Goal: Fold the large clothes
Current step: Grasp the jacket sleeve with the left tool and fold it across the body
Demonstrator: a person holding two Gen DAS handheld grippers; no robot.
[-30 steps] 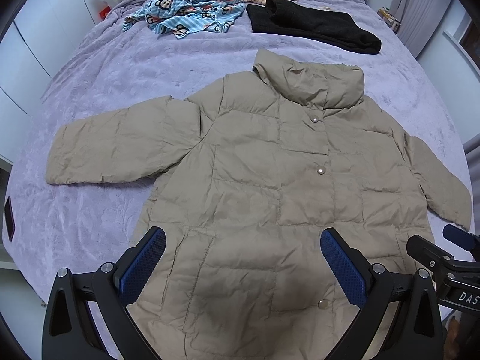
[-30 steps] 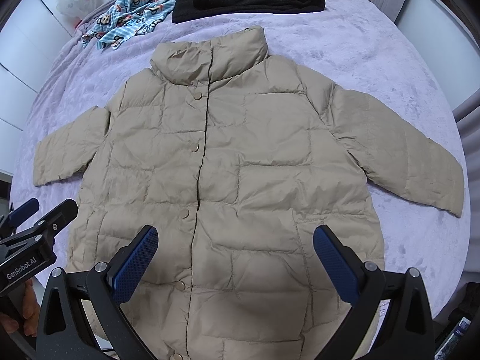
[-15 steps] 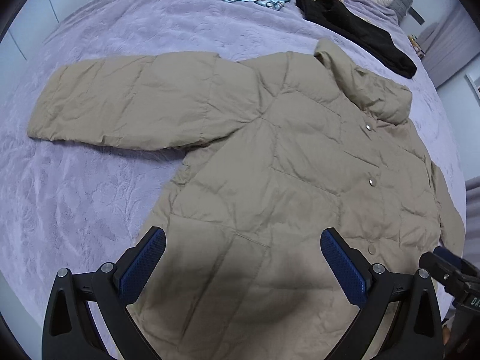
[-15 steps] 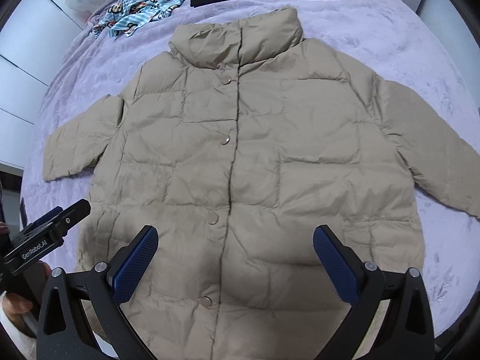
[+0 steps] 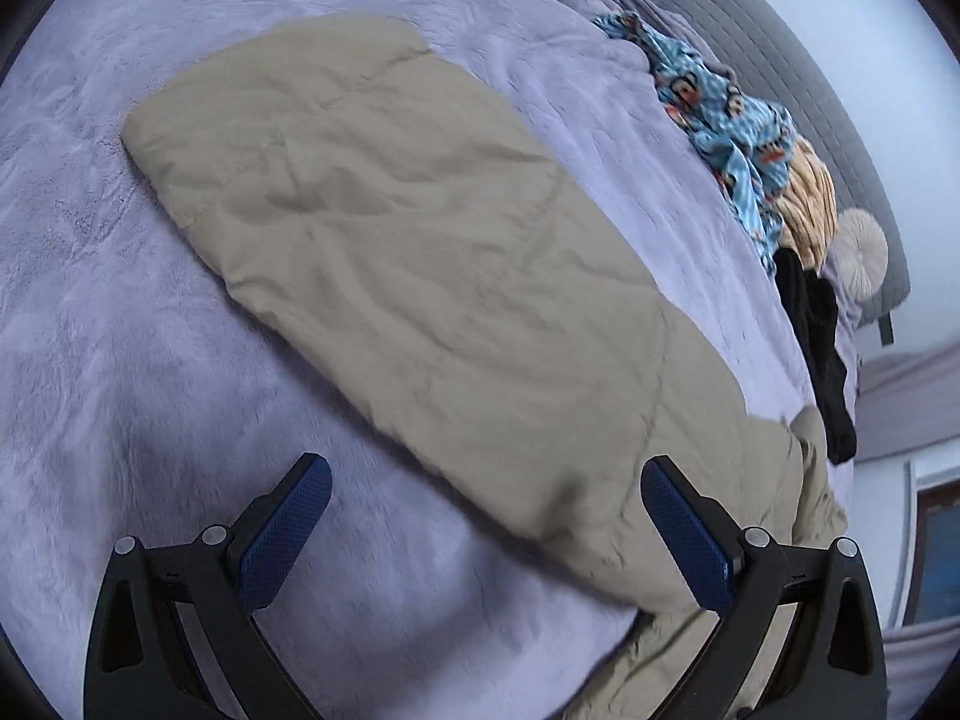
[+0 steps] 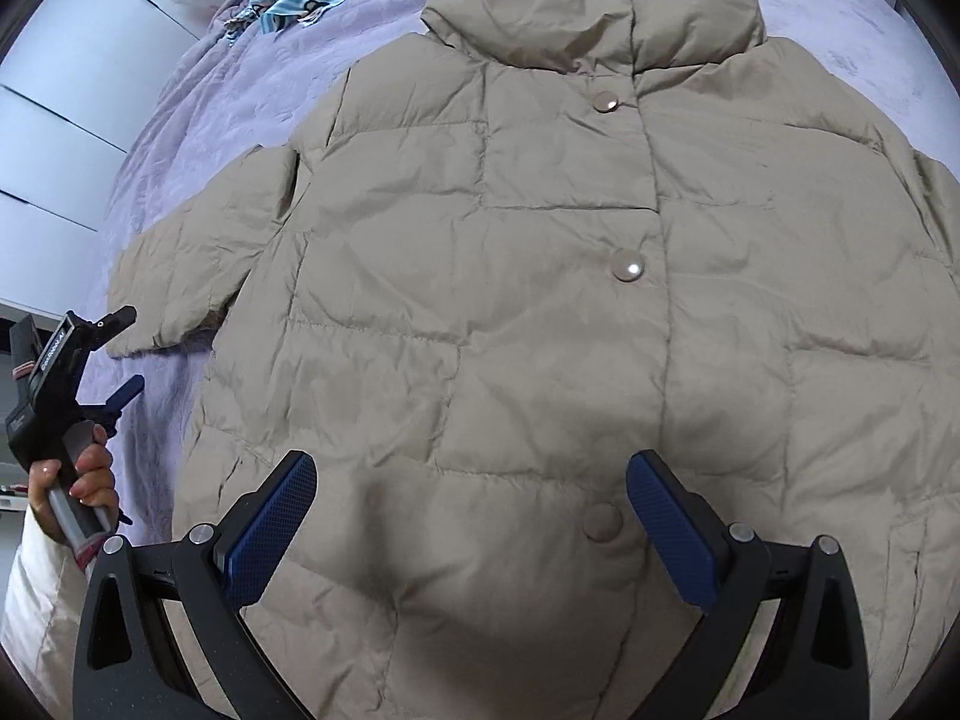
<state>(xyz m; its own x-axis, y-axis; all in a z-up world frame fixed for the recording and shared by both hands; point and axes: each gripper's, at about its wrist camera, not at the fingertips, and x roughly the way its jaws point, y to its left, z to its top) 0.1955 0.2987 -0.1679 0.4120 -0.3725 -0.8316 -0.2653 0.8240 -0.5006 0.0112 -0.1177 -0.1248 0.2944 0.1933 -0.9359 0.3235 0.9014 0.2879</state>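
bedspread point(image 5: 150, 390), lilac and plush, covers the whole bed. on it a beige padded jacket point(image 6: 540, 300) lies flat, front up, snaps fastened, collar toward the far end, its sleeve point(image 5: 390, 228) stretched out to the side. past the collar sit a blue cartoon-print garment point(image 5: 720, 114), a folded black garment point(image 5: 822, 348) and a small cream one point(image 5: 810, 204). the right gripper point(image 6: 471, 516) hangs over the jacket's lower front, jaws spread wide, gripping nothing. the left gripper point(image 5: 486, 510) is near the sleeve's upper part, jaws likewise released and empty; a hand point(image 6: 84, 474) holds its handle beside the jacket's edge
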